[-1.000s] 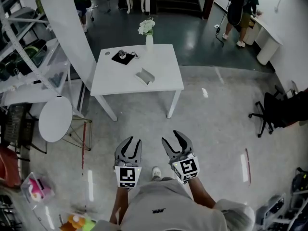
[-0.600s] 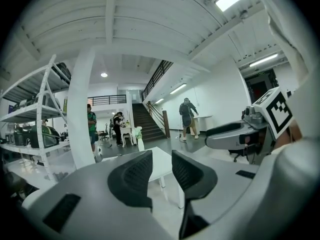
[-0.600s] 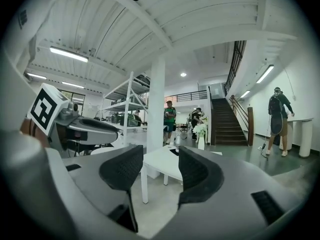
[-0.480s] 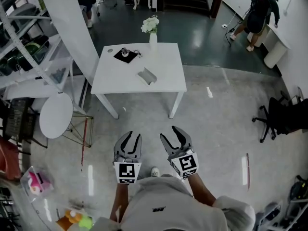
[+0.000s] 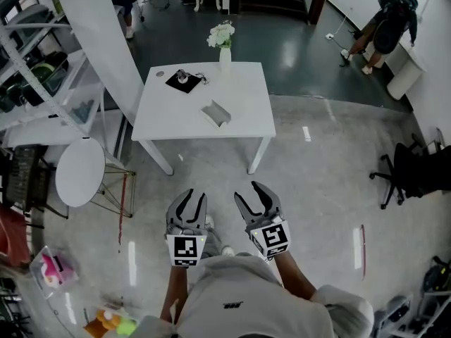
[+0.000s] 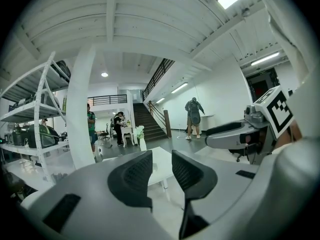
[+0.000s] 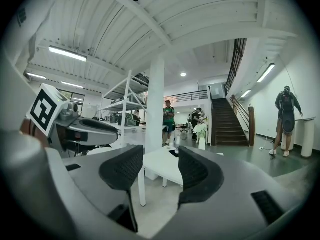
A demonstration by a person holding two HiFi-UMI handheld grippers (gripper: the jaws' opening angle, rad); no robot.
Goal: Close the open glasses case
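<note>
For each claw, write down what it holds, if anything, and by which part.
Nothing is held. The left claw and the right claw are both open and empty, well short of the glasses case on the table.

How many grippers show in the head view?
2: left gripper lower centre, right gripper just beside it, both open and empty, over the floor.

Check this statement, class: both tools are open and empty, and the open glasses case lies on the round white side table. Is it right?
One detail is wrong. The head view shows the open glasses case lying on the rectangular white table, not the round side table. The left tool and right tool are indeed both open and empty.
</note>
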